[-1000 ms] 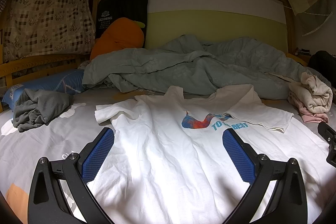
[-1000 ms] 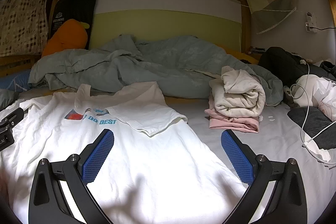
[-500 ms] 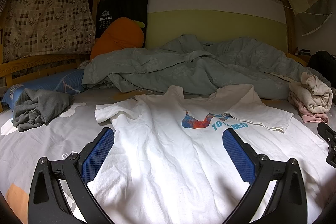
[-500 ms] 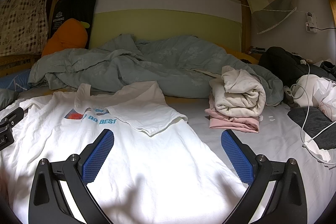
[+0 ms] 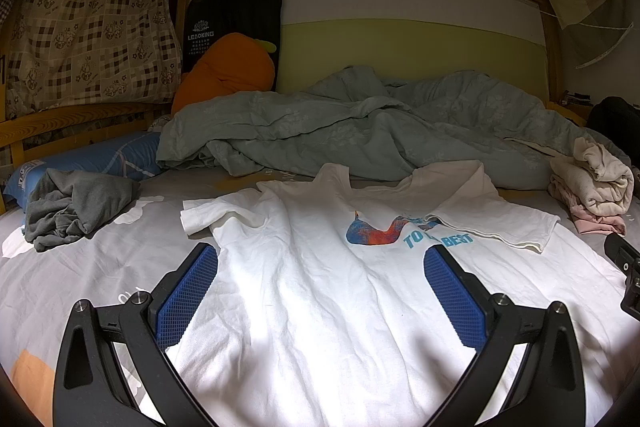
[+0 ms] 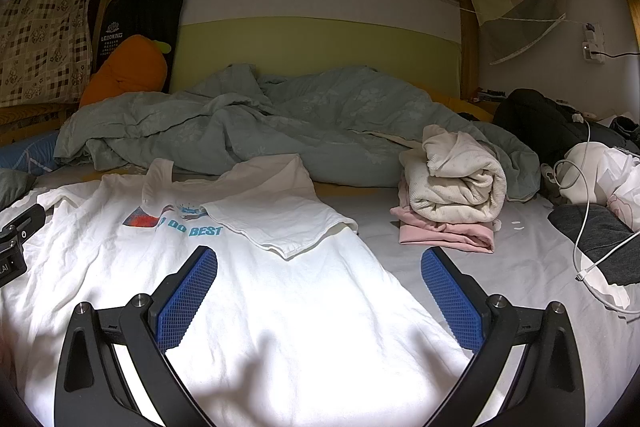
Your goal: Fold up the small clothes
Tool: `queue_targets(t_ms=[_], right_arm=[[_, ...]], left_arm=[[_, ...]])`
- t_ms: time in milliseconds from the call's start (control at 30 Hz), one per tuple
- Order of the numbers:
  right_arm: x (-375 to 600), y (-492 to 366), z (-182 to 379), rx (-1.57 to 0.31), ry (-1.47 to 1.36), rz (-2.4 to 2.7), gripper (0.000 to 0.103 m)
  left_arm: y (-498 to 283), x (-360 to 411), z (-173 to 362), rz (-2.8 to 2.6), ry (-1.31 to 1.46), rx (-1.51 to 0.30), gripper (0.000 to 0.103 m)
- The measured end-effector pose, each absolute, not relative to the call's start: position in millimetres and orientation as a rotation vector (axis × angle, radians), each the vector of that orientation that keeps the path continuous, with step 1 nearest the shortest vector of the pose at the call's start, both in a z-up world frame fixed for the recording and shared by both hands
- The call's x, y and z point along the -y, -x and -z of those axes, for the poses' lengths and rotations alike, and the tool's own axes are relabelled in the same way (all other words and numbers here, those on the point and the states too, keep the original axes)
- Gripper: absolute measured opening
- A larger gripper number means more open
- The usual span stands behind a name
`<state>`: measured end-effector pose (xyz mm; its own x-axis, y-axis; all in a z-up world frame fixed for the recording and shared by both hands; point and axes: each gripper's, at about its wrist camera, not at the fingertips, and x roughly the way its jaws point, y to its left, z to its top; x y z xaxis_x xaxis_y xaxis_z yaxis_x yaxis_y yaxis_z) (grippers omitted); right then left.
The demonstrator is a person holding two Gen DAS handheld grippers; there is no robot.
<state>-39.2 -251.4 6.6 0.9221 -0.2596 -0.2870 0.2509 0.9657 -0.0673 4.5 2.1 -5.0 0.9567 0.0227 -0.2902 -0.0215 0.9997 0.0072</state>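
1. Left wrist view: the left gripper [image 5: 320, 291], black-framed with blue ribbed pads, stands wide and holds nothing, at the bottom of the frame above the white cotton T-shirt with a blue and orange print [image 5: 304, 287].
2. The shirt lies face up on the pale grey bed sheet [image 5: 120, 259], probably spread flat so that the folds can be laid square. Its body fills the centre and bottom of the frame, directly under and between the pads.
3. The sleeve at centre right [image 5: 496, 215] is already turned in over the chest, partly covering the print; the sleeve at centre left [image 5: 200, 215] lies out sideways, beyond the left pad, and looks like the next part to be folded in.
4. A crumpled grey garment [image 5: 76, 203] waits at the left edge; a rumpled grey-green duvet [image 5: 360, 127] is heaped across the middle, clear of the work.
5. Right wrist view: the right gripper [image 6: 318, 293] is equally wide and empty at the bottom of the frame.
6. Its left pad is over the shirt's lower body, its right pad over bare sheet, so the shirt's side edge runs between them; the folded sleeve lies just ahead, above the pads.
7. A stack of cream and pink folded clothes [image 6: 452, 203] sits at centre right, seemingly finished pieces set aside.
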Motion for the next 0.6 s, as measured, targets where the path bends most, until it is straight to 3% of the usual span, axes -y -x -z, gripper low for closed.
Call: queue_targets(t_ms=[600], right_arm=[[256, 44, -9, -0.298, 0.013, 0.213, 0.103]], left_arm=[[6, -14, -2, -0.062, 0.026, -0.262, 0.103]])
